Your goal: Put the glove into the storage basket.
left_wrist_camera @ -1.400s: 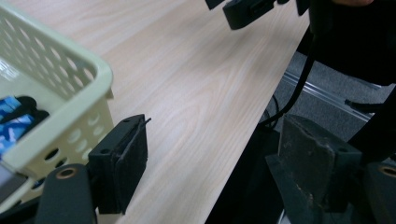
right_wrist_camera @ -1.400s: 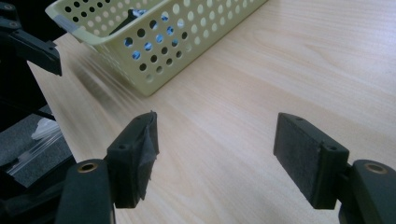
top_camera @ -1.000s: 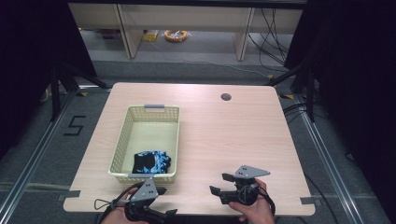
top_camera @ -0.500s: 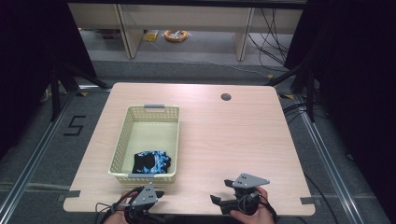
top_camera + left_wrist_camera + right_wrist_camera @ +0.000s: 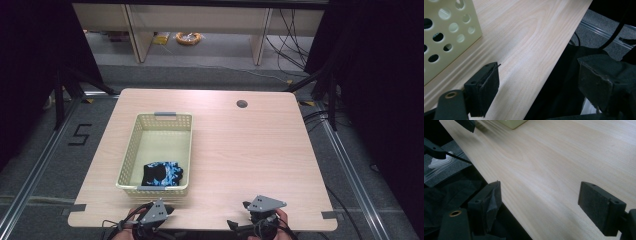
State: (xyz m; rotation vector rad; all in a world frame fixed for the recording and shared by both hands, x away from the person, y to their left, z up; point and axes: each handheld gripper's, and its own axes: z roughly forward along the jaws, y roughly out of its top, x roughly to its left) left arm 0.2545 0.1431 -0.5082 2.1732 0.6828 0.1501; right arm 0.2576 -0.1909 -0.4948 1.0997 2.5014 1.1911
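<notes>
Pale yellow perforated plastic basket (image 5: 159, 150) on left half of light wooden table (image 5: 240, 155); inside, at near end, crumpled black-and-blue patterned cloth (image 5: 162, 173), type hard to make out. Basket's holed wall (image 5: 446, 32) close ahead of left gripper (image 5: 536, 82), jaws spread wide, empty, straddling table's near edge. Right gripper (image 5: 549, 205) jaws spread, empty, over bare wood. Both hands cut off at bottom edge of high view.
</notes>
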